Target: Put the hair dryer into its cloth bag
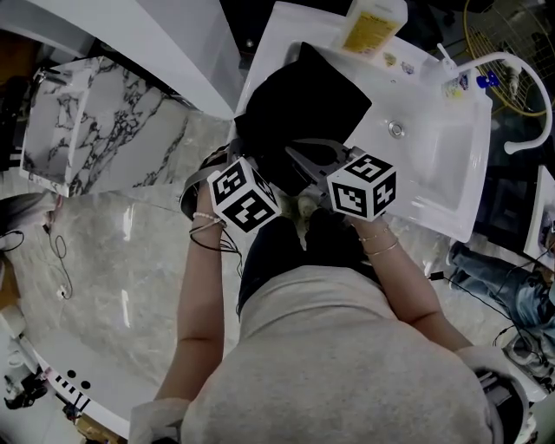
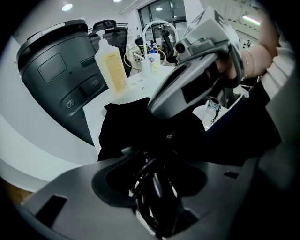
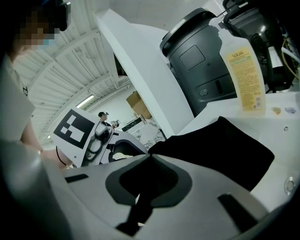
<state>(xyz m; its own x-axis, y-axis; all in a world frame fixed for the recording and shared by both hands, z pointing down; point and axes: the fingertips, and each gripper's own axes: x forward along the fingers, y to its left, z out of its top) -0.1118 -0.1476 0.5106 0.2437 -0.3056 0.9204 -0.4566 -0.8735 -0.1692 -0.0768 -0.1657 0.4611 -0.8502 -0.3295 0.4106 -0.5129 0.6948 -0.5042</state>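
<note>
The black cloth bag (image 1: 303, 100) lies on the white sink counter (image 1: 277, 35) in the head view, reaching to the counter's near edge. My right gripper (image 3: 150, 158) is shut on a fold of the bag (image 3: 220, 145) at its near edge; a strip of the black cloth runs down between the jaws. My left gripper (image 2: 157, 159) points steeply down just left of the right one, above the bag (image 2: 126, 126). Between its jaws is the glossy black hair dryer (image 2: 157, 197) with its coiled cord. The dryer's full shape is hidden by the jaws.
A yellow soap bottle (image 1: 373, 24) stands at the back of the counter. To the right are the sink basin (image 1: 434, 160) and a white curved faucet (image 1: 525, 95). A dark grey bin (image 2: 61, 79) stands behind the counter. Marble surfaces (image 1: 104, 121) lie to the left.
</note>
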